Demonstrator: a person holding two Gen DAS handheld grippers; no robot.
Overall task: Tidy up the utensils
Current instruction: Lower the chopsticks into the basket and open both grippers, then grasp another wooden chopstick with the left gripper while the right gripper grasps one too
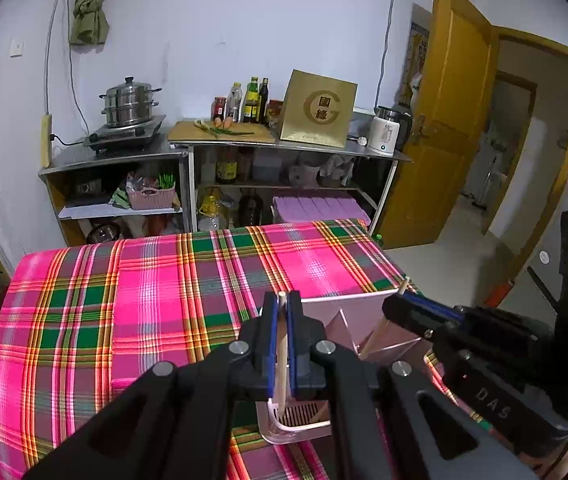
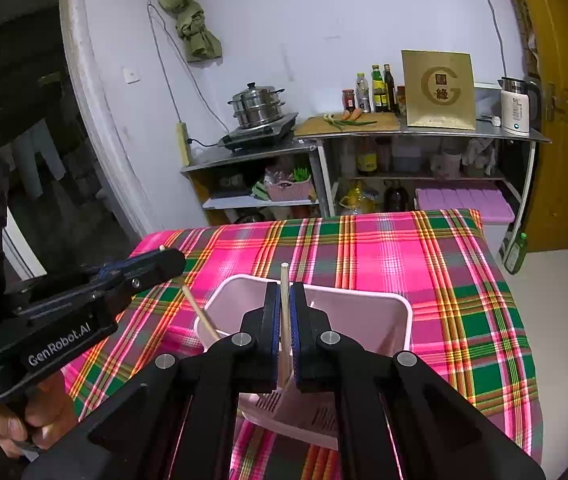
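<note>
A pink utensil holder stands on the plaid tablecloth; it also shows in the left wrist view. My left gripper is shut on a wooden chopstick, its lower end inside the holder. My right gripper is shut on another chopstick that stands upright in the holder. The left gripper appears at the left of the right wrist view, with its chopstick slanting into the holder. The right gripper appears at the right of the left wrist view.
Beyond the table stands a metal shelf unit with a steamer pot, bottles, a cutting board and a white kettle. A yellow door stands open at the right. The table's right edge drops to the floor.
</note>
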